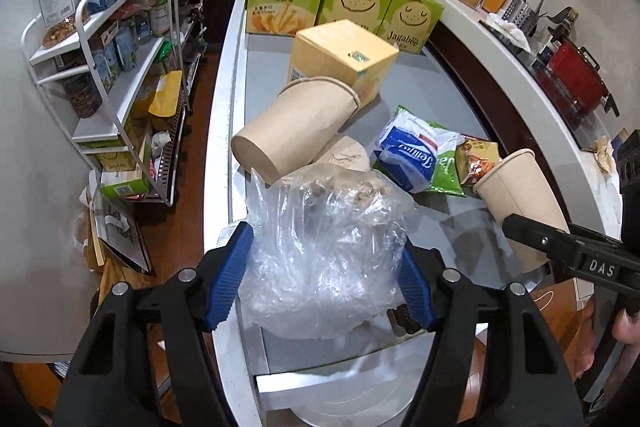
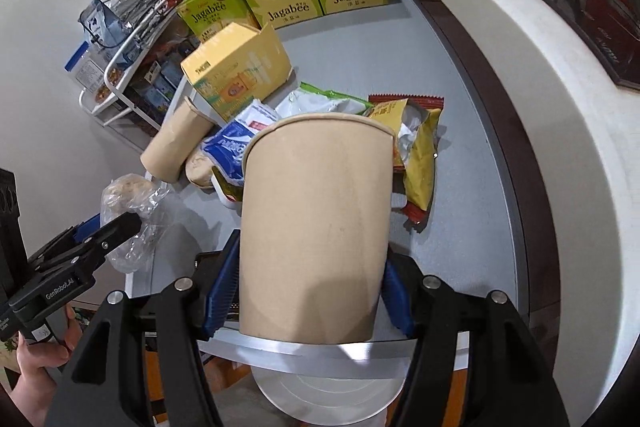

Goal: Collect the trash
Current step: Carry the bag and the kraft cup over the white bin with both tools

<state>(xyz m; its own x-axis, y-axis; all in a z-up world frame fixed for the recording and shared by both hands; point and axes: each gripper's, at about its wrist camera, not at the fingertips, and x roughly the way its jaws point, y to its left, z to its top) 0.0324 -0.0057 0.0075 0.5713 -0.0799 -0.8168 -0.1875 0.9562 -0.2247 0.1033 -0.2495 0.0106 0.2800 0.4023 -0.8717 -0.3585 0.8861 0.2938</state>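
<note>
Crinkled clear film, one item: a plastic bag [image 1: 324,259] with pale brown contents showing through, bunched and glossy, clamped between the ribbed blue pads of the left tongs [image 1: 324,267] above the near end of the tabletop [image 1: 436,83]; whether it hangs clear of the surface cannot be told. Those tongs stand narrow on the bag and point steeply down; in the right wrist view a hand [image 2: 36,383] grips their black handle at lower left. Smooth tan paper, one item: a tall tapered paper cup [image 2: 316,223], rolled rim facing away, base toward the camera, pinched near its base by the right tongs [image 2: 312,291], which also point steeply down over the near edge. Matte grey laminate with a pale metal edge forms the tabletop, long and narrow. Lying on it: a second paper cup [image 1: 296,129] tipped on its side, leaning against a yellow cardboard box [image 1: 344,61]; a soft blue-and-white tissue pack [image 1: 412,153]; a green-and-white wrapper [image 1: 444,169] partly under it; a torn yellow and red foil snack bag [image 2: 416,155]. Three green Jagabee boxes [image 1: 344,1], rigid card, stand in a row at the far end. White wire shelving [image 1: 116,67] loaded with packets stands left of the tabletop, over a wooden floor.
</note>
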